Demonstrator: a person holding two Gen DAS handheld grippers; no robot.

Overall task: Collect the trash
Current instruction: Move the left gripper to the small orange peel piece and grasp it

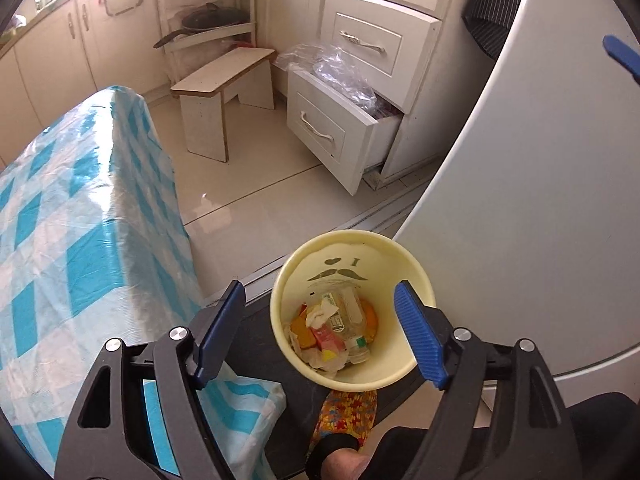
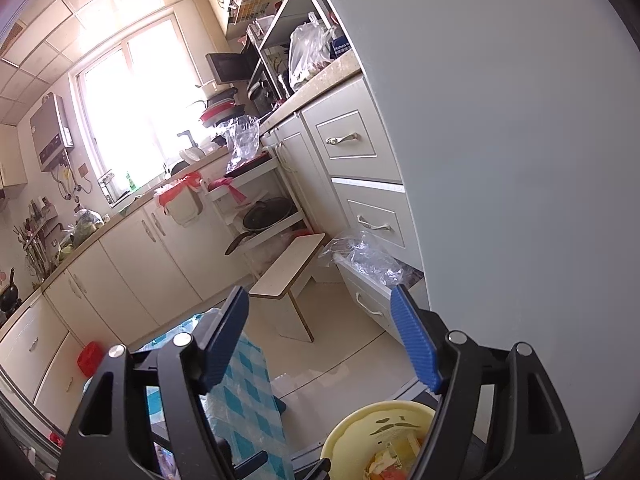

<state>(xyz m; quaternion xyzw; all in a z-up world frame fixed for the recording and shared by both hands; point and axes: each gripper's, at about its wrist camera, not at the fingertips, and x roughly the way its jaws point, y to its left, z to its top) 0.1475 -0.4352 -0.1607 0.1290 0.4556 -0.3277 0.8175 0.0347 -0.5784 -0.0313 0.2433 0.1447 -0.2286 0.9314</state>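
A pale yellow trash bin (image 1: 416, 280) with a moustache print stands on the floor below me, next to the white fridge. It holds mixed trash (image 1: 334, 330): crumpled tissue, orange and pink wrappers, a clear plastic bottle. My left gripper (image 1: 320, 334) hangs open and empty directly above the bin, its blue pads either side of the rim. My right gripper (image 2: 320, 336) is open and empty, held higher, pointing into the kitchen. The bin (image 2: 352, 432) shows at the bottom of the right wrist view.
A table under a blue-checked cloth (image 1: 60, 240) stands left of the bin. The white fridge (image 1: 540, 200) fills the right side. A low wooden stool (image 1: 224, 80) and an open drawer (image 1: 332, 136) stuffed with clear plastic bags lie ahead. My patterned slipper (image 1: 344, 416) is beside the bin.
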